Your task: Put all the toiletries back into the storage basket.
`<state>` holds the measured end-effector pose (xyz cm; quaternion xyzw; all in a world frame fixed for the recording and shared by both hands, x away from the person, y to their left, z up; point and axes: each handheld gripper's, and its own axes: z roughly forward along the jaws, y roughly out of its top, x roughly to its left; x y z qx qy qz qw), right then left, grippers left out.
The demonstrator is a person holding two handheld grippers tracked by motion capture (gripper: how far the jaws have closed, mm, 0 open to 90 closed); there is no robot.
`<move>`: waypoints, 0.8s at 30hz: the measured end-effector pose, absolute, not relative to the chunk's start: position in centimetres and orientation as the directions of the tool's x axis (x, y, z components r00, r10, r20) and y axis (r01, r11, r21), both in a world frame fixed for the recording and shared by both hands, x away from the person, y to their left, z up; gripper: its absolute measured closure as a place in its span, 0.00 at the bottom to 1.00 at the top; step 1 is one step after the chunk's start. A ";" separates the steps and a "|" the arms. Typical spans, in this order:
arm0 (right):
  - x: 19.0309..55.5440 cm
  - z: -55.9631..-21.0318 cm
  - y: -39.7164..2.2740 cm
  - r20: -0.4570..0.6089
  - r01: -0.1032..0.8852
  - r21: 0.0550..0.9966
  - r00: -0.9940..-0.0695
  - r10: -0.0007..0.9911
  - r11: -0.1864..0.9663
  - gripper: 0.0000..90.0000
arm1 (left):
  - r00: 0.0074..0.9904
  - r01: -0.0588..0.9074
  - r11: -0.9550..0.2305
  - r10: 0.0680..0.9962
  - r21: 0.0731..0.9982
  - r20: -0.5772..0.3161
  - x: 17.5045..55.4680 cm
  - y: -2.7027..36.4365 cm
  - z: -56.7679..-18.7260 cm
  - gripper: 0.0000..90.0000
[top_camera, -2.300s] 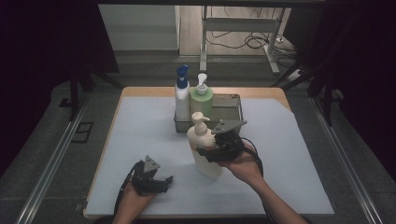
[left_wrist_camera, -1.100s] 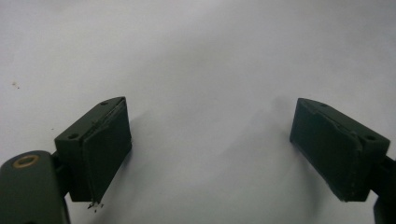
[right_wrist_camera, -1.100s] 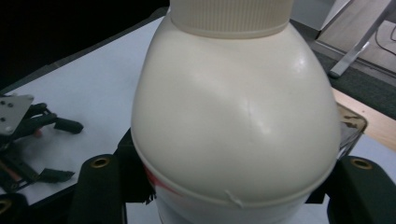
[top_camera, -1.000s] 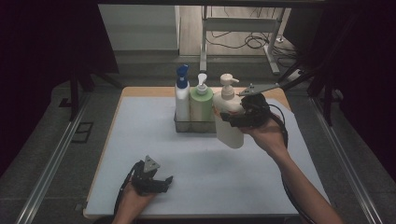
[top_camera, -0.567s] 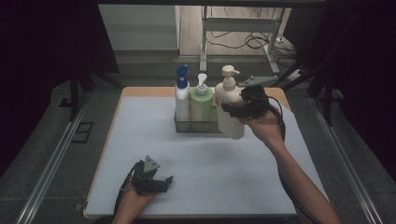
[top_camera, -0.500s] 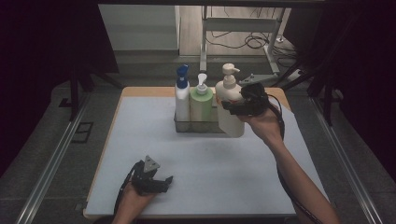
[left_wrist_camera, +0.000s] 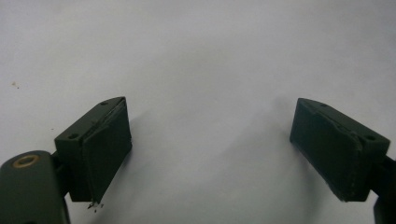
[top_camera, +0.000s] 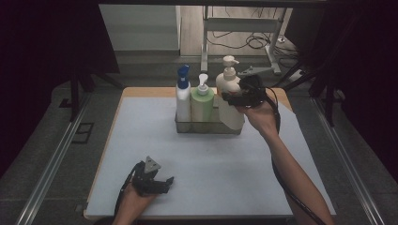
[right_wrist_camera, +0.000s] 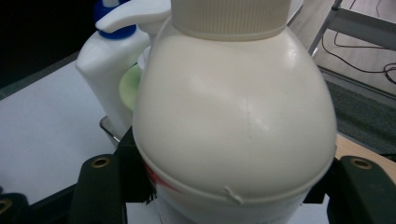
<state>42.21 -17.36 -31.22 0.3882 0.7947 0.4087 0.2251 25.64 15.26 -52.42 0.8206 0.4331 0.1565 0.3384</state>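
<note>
At the near left of the desk, the left hand-held gripper rests low on the pale surface in the person's left hand. In the left gripper view its two black jaws stand wide apart with bare desk between them, so it is open and grips nothing.

Farther back, near the middle of the desk's far edge, a metal tray holds two bottles side by side. On its left stands a white bottle with a blue cap, upright. Just beside it, to the right, stands a green bottle with a white pump, also upright.

To the right of these is the cream pump bottle, at the right end of the tray and just beside the green bottle. It leans slightly, and I cannot tell whether its base rests in the tray. The right hand-held gripper is closed on it from the right side. In the right gripper view the cream body sits between the two jaws, which press on its sides just below the shoulder.
</note>
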 end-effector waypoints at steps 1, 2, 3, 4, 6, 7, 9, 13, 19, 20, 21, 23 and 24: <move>42.2 -31.2 -17.4 -0.040 0.433 0.824 -0.597 0.801 0.364 0.41 | 0.576 0.605 -0.396 0.817 0.691 -0.036 25.6 15.3 -52.4 0.14; 42.6 -31.3 -17.3 -0.039 0.438 0.824 -0.590 0.806 0.361 0.41 | 0.576 0.605 -0.395 0.817 0.691 -0.037 25.6 15.3 -52.4 0.14; 42.8 -31.4 -17.3 -0.041 0.439 0.824 -0.586 0.809 0.359 0.41 | 0.576 0.605 -0.395 0.817 0.691 -0.036 25.6 15.3 -52.4 0.14; 43.0 -31.4 -17.2 -0.042 0.439 0.824 -0.583 0.811 0.358 0.41 | 0.576 0.605 -0.396 0.817 0.691 -0.036 25.6 15.3 -52.4 0.14; 43.4 -31.6 -17.2 -0.040 0.440 0.827 -0.576 0.817 0.351 0.41 | 0.575 0.605 -0.395 0.817 0.691 -0.037 25.6 15.3 -52.4 0.14; 43.6 -31.7 -17.2 -0.038 0.442 0.827 -0.572 0.820 0.347 0.41 | 0.576 0.605 -0.395 0.817 0.691 -0.037 25.6 15.3 -52.4 0.14; 43.9 -31.9 -17.1 -0.032 0.448 0.827 -0.567 0.823 0.341 0.41 | 0.576 0.604 -0.396 0.817 0.691 -0.036 25.6 15.3 -52.4 0.14; 44.4 -32.1 -16.9 -0.034 0.449 0.827 -0.560 0.828 0.338 0.41 | 0.575 0.605 -0.395 0.817 0.692 -0.037 25.6 15.3 -52.4 0.14; 45.6 -32.8 -16.7 -0.036 0.443 0.833 -0.554 0.832 0.331 0.42 | 0.575 0.605 -0.393 0.817 0.693 -0.039 25.6 15.2 -52.4 0.14; 45.8 -32.9 -16.6 -0.035 0.443 0.835 -0.550 0.835 0.327 0.41 | 0.575 0.605 -0.393 0.817 0.693 -0.039 25.6 15.3 -52.4 0.14; 45.8 -32.9 -16.6 -0.035 0.443 0.835 -0.550 0.835 0.327 0.41 | 0.575 0.605 -0.393 0.817 0.693 -0.039 25.6 15.3 -52.4 0.14; 46.5 -33.3 -16.5 -0.032 0.447 0.835 -0.544 0.839 0.321 0.42 | 0.574 0.605 -0.392 0.818 0.693 -0.039 25.6 15.3 -52.4 0.14; 46.6 -33.4 -16.5 -0.033 0.449 0.833 -0.542 0.840 0.323 0.41 | 0.574 0.604 -0.391 0.818 0.694 -0.039 25.6 15.2 -52.5 0.14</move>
